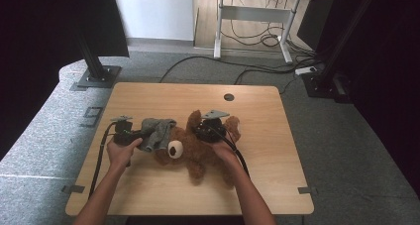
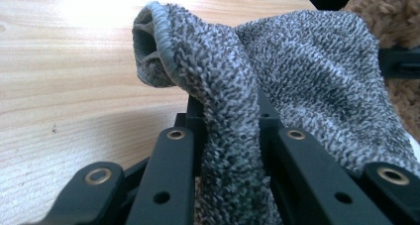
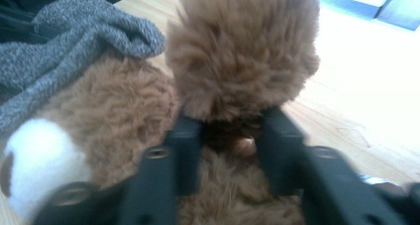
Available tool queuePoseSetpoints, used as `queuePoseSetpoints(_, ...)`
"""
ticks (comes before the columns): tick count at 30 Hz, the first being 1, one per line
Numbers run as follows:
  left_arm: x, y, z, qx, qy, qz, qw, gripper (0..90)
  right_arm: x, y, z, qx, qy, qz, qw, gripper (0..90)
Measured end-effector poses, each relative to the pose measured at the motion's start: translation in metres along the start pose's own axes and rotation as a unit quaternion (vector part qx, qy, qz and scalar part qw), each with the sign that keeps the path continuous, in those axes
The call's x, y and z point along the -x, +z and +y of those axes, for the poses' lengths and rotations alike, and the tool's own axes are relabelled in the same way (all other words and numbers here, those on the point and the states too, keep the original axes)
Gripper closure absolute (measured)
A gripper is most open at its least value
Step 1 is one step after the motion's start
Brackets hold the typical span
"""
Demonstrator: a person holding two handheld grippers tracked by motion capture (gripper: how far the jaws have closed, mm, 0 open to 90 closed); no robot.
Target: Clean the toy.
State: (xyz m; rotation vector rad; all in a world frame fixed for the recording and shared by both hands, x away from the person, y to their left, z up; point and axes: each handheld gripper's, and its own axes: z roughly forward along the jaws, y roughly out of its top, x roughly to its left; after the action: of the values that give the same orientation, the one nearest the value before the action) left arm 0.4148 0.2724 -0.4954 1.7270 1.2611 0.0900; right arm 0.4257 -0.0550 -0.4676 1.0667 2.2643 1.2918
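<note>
Left gripper [image 2: 230, 136] pinches the soft, stretchy grey knit garment [image 2: 307, 71]; right gripper [image 3: 230, 145] clamps the light, squashy teddy bear [image 1: 190, 145] by its limb ahead

Setting: a lab or office-type recording room. Wooden desk top [image 1: 148, 185] with a round cable hole [image 1: 228, 97], standing on grey carpet [image 1: 346, 150]. Black stand bases at 10 o'clock [image 1: 98, 77] and 2 o'clock [image 1: 324, 84]; dark curtains [image 1: 391, 61] at both sides. At 12 o'clock, a white-legged adjustable desk [image 1: 257, 12] with loose cables [image 1: 257, 36] and a power strip [image 1: 308, 70] on the floor.
</note>
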Motion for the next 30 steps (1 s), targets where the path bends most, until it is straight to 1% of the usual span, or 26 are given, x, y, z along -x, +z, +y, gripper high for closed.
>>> queuePoseSetpoints(1,-0.001,0.000,-0.001,-0.002,0.001,0.000,1.0000,76.0,0.003,0.000,-0.003,0.000,0.004,0.010,0.9999,74.9)
queuePoseSetpoints(2,-0.001,-0.001,-0.002,-0.004,0.000,0.000,1.0000,76.0,0.005,-0.001,-0.006,0.001,0.005,0.012,0.9999,79.1)
queuePoseSetpoints(4,-0.002,-0.002,-0.003,-0.009,0.004,0.000,1.0000,76.0,0.009,-0.004,-0.010,0.007,0.006,0.022,0.9997,82.6)
queuePoseSetpoints(6,-0.002,-0.002,-0.004,-0.010,0.002,-0.001,1.0000,75.9,0.012,-0.008,-0.013,0.012,0.010,0.033,0.9993,82.7)
queuePoseSetpoints(7,-0.002,-0.002,-0.005,-0.009,0.003,-0.001,1.0000,76.0,0.012,-0.009,-0.014,0.016,0.007,0.034,0.9993,80.1)
queuePoseSetpoints(8,-0.001,-0.002,-0.005,-0.009,0.004,0.001,0.9999,76.0,0.011,-0.010,-0.015,0.021,0.006,0.032,0.9993,74.3)
queuePoseSetpoints(11,0.000,0.000,-0.006,-0.011,0.005,0.003,0.9999,76.0,0.009,-0.012,-0.011,0.027,0.005,0.026,0.9993,52.5)
queuePoseSetpoints(12,-0.001,0.000,-0.007,-0.013,0.007,0.002,0.9999,76.0,0.008,-0.012,-0.010,0.028,0.005,0.019,0.9994,46.1)
queuePoseSetpoints(13,-0.001,0.000,-0.007,-0.011,0.006,0.002,0.9999,76.0,0.007,-0.012,-0.008,0.029,0.005,0.013,0.9995,41.8)
queuePoseSetpoints(16,-0.001,0.000,-0.007,-0.011,0.007,0.001,0.9999,76.0,0.006,-0.009,-0.001,0.026,0.013,0.014,0.9995,32.5)
queuePoseSetpoints(19,0.000,0.000,-0.007,-0.010,0.009,0.002,0.9999,76.0,0.005,-0.006,0.007,0.023,0.025,0.011,0.9994,27.6)
queuePoseSetpoints(21,0.000,0.000,-0.008,-0.009,0.009,0.002,0.9999,76.0,0.003,-0.002,0.013,0.020,0.029,0.005,0.9994,26.4)
queuePoseSetpoints(23,-0.001,0.000,-0.009,-0.007,0.008,0.000,0.9999,76.0,0.002,0.001,0.017,0.019,0.032,0.003,0.9993,26.4)
queuePoseSetpoints(24,-0.001,0.000,-0.009,-0.006,0.007,0.000,1.0000,76.0,0.001,0.004,0.020,0.016,0.035,-0.002,0.9993,27.6)
queuePoseSetpoints(25,-0.001,0.000,-0.010,-0.005,0.004,-0.001,1.0000,76.0,0.001,0.007,0.021,0.012,0.037,-0.006,0.9992,30.6)
queuePoseSetpoints(27,-0.001,0.000,-0.010,-0.005,0.005,-0.002,1.0000,76.0,0.001,0.011,0.021,0.007,0.035,-0.015,0.9992,41.5)
queuePoseSetpoints(28,-0.001,-0.001,-0.010,-0.005,0.006,-0.002,1.0000,76.0,0.002,0.013,0.021,0.003,0.033,-0.014,0.9993,49.5)
queuePoseSetpoints(29,0.000,-0.001,-0.010,-0.004,0.006,-0.002,1.0000,76.0,0.003,0.014,0.020,-0.003,0.031,-0.012,0.9994,55.3)
queuePoseSetpoints(30,0.000,-0.001,-0.010,-0.003,0.007,-0.003,1.0000,76.0,0.004,0.015,0.019,-0.007,0.035,-0.005,0.9993,59.4)
